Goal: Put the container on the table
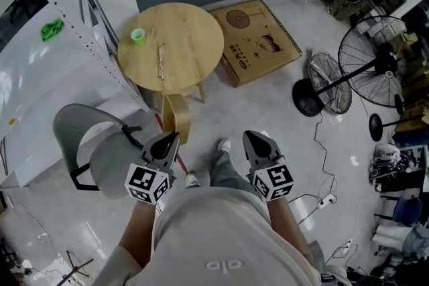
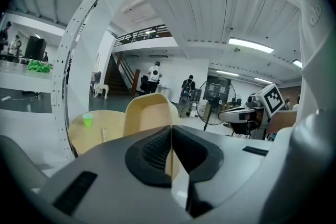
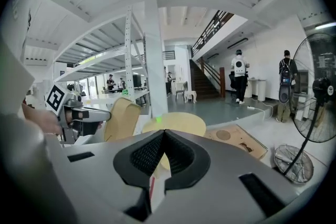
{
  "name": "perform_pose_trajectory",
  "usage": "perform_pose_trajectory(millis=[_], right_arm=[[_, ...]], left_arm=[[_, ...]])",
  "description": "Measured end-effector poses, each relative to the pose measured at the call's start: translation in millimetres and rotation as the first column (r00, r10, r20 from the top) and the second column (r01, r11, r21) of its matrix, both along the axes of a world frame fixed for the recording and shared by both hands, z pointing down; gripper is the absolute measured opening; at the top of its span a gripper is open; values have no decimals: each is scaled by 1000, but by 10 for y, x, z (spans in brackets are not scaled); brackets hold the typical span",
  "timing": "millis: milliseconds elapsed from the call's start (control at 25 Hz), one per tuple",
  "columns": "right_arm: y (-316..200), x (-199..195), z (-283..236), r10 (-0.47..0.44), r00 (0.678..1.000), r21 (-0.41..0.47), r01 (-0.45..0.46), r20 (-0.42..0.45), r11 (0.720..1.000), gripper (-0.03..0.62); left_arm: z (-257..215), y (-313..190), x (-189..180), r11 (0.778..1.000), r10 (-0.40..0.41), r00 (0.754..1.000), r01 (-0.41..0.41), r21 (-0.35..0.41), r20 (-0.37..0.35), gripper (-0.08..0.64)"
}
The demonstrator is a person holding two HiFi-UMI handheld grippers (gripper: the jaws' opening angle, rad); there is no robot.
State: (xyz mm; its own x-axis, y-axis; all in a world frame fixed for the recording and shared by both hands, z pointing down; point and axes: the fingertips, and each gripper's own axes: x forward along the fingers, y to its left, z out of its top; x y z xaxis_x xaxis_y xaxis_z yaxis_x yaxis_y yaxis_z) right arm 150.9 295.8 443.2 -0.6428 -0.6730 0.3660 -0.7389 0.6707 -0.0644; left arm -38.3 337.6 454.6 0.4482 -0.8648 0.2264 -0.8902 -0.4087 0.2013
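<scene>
A beige tub-shaped container [image 1: 175,118] hangs upright below the round wooden table [image 1: 191,30], just short of its near edge. My left gripper [image 1: 170,138] is shut on the container's wall. In the left gripper view the container [image 2: 152,113] rises straight ahead of the jaws, and the table [image 2: 102,131] lies behind it to the left. My right gripper [image 1: 252,138] is shut with nothing in it, held level with the left one and apart from the container. In the right gripper view the container [image 3: 119,117] and table [image 3: 184,122] lie ahead.
A small green cup [image 1: 137,35] and a thin wooden stick [image 1: 161,62] lie on the table. A grey chair [image 1: 100,147] stands at my left. On the floor are a cardboard board [image 1: 258,40], two fans [image 1: 375,63] and cables. A white metal rack [image 1: 60,3] runs along the left.
</scene>
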Motion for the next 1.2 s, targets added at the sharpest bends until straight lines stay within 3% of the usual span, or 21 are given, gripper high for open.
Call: perform_pose_trajectory(millis=[280, 720, 1000, 1200], right_arm=[[-987, -256, 69, -125, 992, -12, 126, 22, 992, 25], [-2483, -254, -31, -315, 949, -26, 315, 29, 949, 25], [-3080, -271, 76, -324, 944, -68, 328, 56, 942, 25], [-3466, -530, 193, -313, 949, -96, 316, 37, 944, 25]], left_arm=[[60, -764, -162, 993, -112, 993, 113, -30, 24, 25], [-178, -2209, -126, 962, -271, 960, 272, -21, 66, 25], [-120, -2788, -173, 951, -298, 950, 304, -58, 91, 25], [20, -3237, -371, 958, -268, 959, 275, -80, 96, 25]])
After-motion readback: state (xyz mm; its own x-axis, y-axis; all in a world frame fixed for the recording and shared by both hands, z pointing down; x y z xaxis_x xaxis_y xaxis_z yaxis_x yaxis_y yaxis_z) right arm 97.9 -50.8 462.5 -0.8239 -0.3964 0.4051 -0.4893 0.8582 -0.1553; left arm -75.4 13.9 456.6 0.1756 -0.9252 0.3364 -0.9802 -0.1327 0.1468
